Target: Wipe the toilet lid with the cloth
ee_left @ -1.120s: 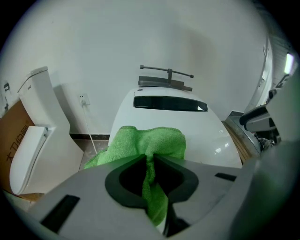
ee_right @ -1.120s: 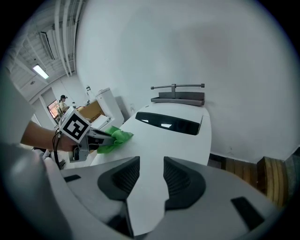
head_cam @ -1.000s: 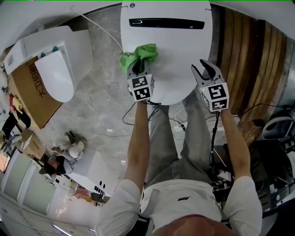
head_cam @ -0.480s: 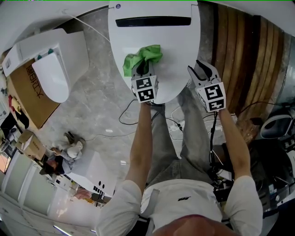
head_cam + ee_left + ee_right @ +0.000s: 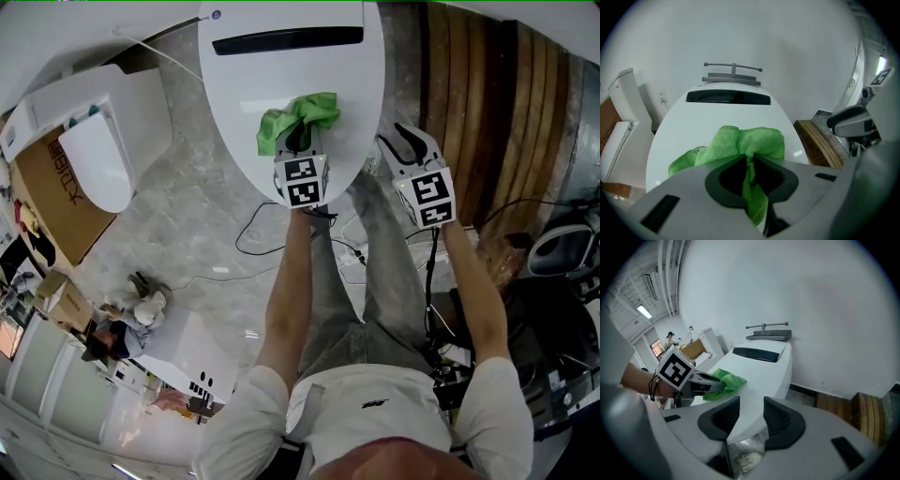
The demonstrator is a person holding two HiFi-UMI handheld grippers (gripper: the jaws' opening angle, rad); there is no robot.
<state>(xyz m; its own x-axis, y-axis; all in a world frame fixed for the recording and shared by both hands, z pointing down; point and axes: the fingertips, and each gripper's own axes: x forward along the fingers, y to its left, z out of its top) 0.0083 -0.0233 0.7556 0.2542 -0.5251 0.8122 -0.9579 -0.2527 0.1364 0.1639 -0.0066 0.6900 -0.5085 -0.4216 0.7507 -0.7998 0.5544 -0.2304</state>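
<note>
The white toilet lid (image 5: 281, 80) lies closed at the top of the head view. A green cloth (image 5: 300, 114) rests on its front half, a little right of the middle. My left gripper (image 5: 298, 141) is shut on the cloth's near end, and a fold of the cloth (image 5: 740, 145) runs down between the jaws of the left gripper (image 5: 749, 161). My right gripper (image 5: 405, 145) hangs open and holds nothing, just off the lid's front right edge. In the right gripper view the lid (image 5: 761, 369), the cloth (image 5: 725, 382) and the left gripper (image 5: 705, 383) lie ahead of the right gripper (image 5: 746, 416).
A second white toilet (image 5: 98, 141) and a cardboard box (image 5: 42, 192) stand at the left. Wooden planks (image 5: 473, 112) lie on the floor to the right. Cables (image 5: 262, 239) trail under the lid's front. A grey rack (image 5: 733, 74) hangs on the wall behind the toilet.
My left gripper has dragged the cloth rightward across the lid, from its left side to near the middle. The right gripper now sits off the lid's right edge.
</note>
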